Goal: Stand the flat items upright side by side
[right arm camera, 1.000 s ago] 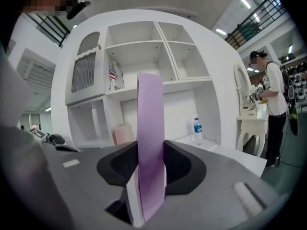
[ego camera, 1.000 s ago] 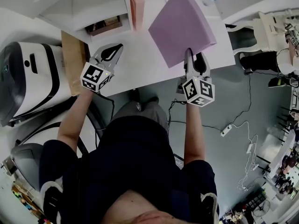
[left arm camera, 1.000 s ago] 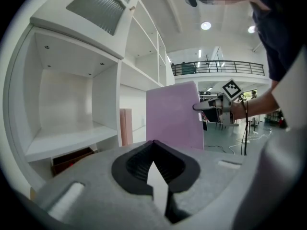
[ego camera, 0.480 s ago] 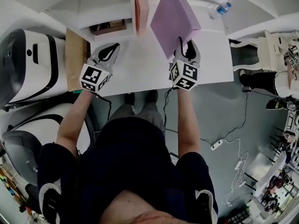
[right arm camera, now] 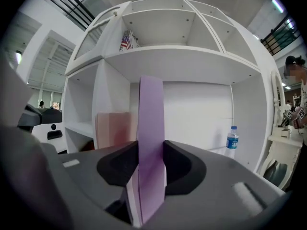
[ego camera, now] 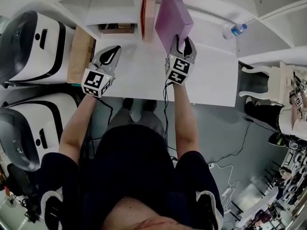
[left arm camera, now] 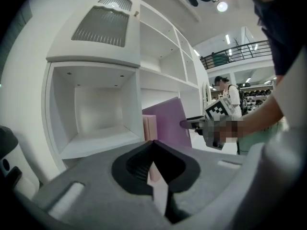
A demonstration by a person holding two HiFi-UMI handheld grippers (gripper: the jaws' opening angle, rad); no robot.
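Observation:
A purple flat item (ego camera: pixel 172 16) stands nearly upright on its edge, with my right gripper (ego camera: pixel 181 39) shut on its near edge. In the right gripper view the purple item (right arm camera: pixel 150 119) runs straight up between the jaws, whose pads press on both faces. A pink flat item (ego camera: pixel 148 6) stands upright just to its left against the shelf divider, also visible as the pink item (right arm camera: pixel 113 128). My left gripper (ego camera: pixel 116 49) hovers over the white table (ego camera: pixel 139 75), shut and empty. Its own view shows the left gripper (left arm camera: pixel 153 145) facing the purple item (left arm camera: pixel 169 123) and the right gripper (left arm camera: pixel 192 124).
A white shelf unit (ego camera: pixel 110 8) backs the table, with a brown tray (ego camera: pixel 116 29) in a low cubby. A water bottle (ego camera: pixel 235 30) lies at the back right. A cardboard sheet (ego camera: pixel 79 55) and white machines (ego camera: pixel 33 42) stand left. Cables lie on the floor.
My right gripper has carried the purple item left and toward the shelf, turning it from a tilted slant to nearly upright beside the pink item. The left gripper has stayed in place.

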